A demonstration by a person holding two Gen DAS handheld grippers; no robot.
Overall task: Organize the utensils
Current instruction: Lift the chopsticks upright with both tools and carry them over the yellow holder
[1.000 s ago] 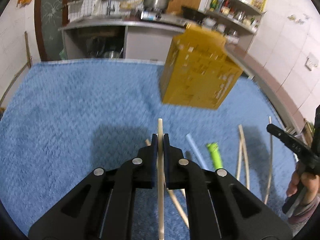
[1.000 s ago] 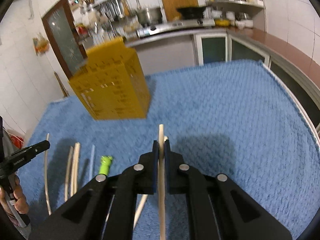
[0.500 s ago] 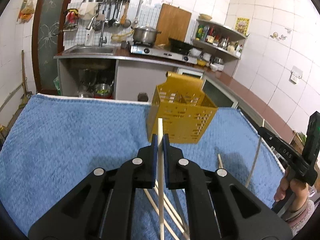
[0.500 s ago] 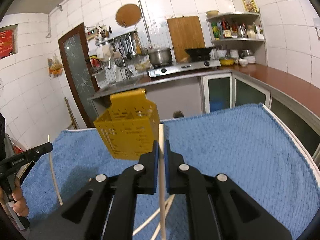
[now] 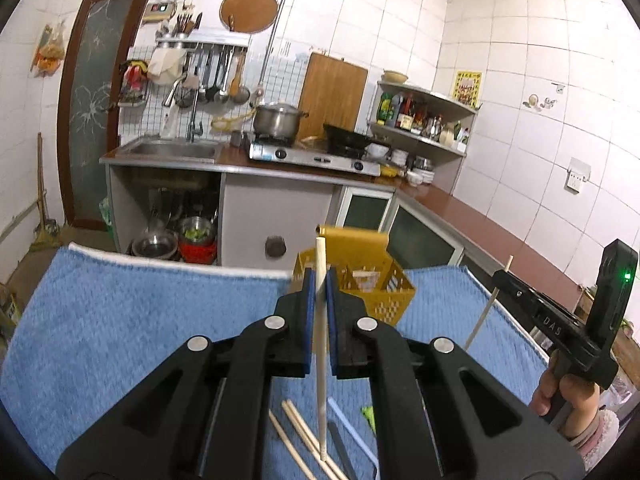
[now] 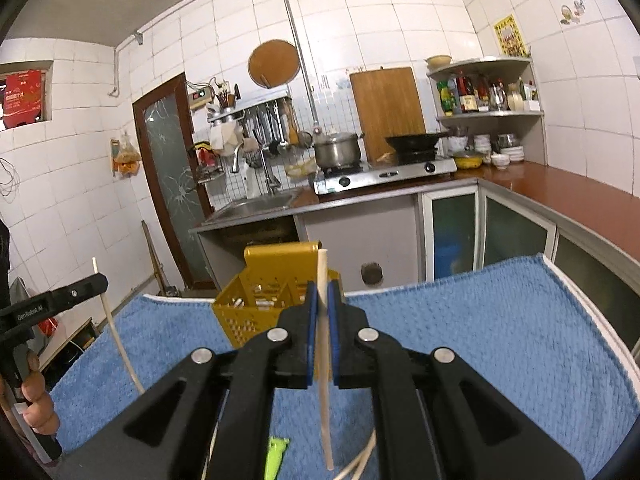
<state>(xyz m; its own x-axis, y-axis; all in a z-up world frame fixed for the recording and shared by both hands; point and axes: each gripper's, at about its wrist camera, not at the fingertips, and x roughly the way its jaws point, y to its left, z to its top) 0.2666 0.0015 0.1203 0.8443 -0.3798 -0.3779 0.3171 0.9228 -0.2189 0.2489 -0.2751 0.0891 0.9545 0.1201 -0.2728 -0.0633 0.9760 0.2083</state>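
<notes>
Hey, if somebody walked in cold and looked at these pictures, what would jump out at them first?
Front and centre, each black gripper pinches one pale chopstick upright between blue-padded fingers: the left gripper holds a chopstick, the right gripper another. Just beyond them a yellow perforated utensil basket stands on the blue towel. More chopsticks lie loose on the towel below the left gripper.
</notes>
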